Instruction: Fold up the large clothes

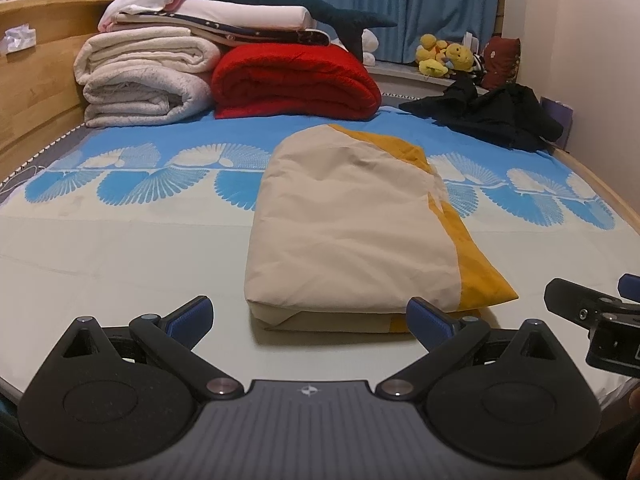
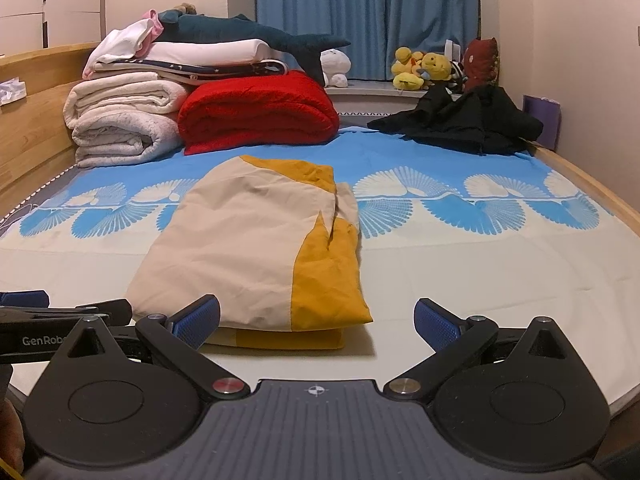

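Folded beige-and-yellow cloth [image 1: 352, 220] lying flat on bed [image 1: 120, 248], middle of sheet, neat rectangle, yellow part along right side. Left gripper [image 1: 310, 316] low at near edge of cloth, jaws wide apart, nothing in them. Right gripper [image 2: 316, 320] just beside it, jaws also spread, empty, near the cloth's yellow corner. Further back: red blanket [image 1: 292, 80], stack of white towels [image 1: 144, 80], black clothes [image 1: 488, 116] heaped at right.

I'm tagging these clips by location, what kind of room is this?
Most likely a bedroom: a bed with a patterned sheet, folded blankets stacked by the wooden headboard, and plush toys below blue curtains.
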Motion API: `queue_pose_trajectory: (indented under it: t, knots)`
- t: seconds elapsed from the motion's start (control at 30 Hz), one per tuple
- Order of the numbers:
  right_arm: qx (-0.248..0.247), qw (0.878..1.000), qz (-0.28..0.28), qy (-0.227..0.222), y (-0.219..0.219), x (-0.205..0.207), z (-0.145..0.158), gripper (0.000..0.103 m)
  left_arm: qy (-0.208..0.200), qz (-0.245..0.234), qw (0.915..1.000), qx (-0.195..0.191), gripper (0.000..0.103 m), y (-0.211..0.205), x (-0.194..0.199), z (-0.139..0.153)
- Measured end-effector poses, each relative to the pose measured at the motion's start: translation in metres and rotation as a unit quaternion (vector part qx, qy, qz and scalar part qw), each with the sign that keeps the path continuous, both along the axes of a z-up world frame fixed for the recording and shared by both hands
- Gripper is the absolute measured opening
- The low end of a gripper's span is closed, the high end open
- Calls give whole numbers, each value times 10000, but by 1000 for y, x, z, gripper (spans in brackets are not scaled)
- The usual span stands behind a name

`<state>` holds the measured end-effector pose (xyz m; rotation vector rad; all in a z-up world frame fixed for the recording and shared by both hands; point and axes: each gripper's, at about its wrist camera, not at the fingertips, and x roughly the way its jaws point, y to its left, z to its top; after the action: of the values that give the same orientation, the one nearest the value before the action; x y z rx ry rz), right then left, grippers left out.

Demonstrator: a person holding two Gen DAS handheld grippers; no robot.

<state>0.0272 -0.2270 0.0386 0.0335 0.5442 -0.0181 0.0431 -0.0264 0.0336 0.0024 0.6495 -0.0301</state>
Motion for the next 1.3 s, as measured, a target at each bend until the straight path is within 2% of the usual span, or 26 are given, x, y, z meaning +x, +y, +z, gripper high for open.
queue_pose_trajectory:
  t: [1.3]
  knots:
    - [5,10000,72,-4,1,0,-2,102,-83,-193,9998,34,103,-5,-3,1]
